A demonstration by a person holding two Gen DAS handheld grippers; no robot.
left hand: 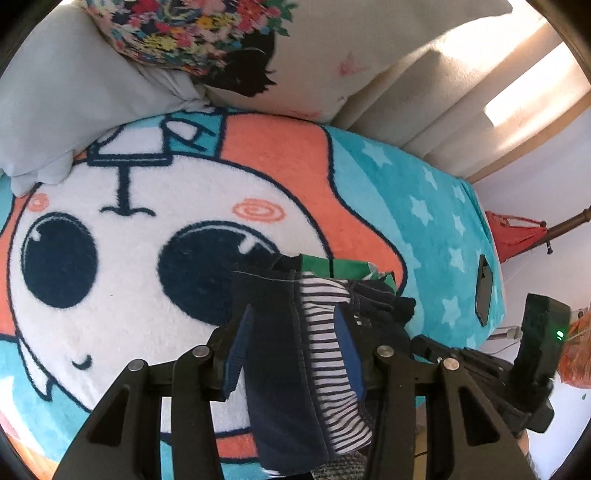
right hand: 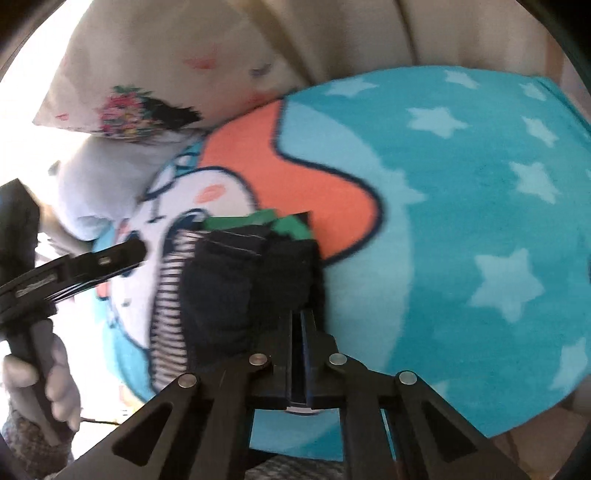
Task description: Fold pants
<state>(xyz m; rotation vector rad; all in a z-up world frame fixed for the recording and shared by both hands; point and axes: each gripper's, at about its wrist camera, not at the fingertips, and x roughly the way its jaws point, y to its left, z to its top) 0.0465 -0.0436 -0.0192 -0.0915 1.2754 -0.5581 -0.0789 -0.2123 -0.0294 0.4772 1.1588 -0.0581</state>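
Note:
The pants are dark navy with a navy-and-white striped inner side and a green patch. They hang bunched between both grippers above the bed. My left gripper has its jaws spread wide, with the cloth draped through the gap and over the fingers. My right gripper is shut on a fold of the pants; it also shows at the right in the left wrist view. The left gripper reaches in from the left in the right wrist view.
A fleece blanket with a cartoon face and white stars covers the bed. Pillows lie at the head, one with a floral print. A dark phone-like object lies on the blanket's right edge. A red item hangs beyond.

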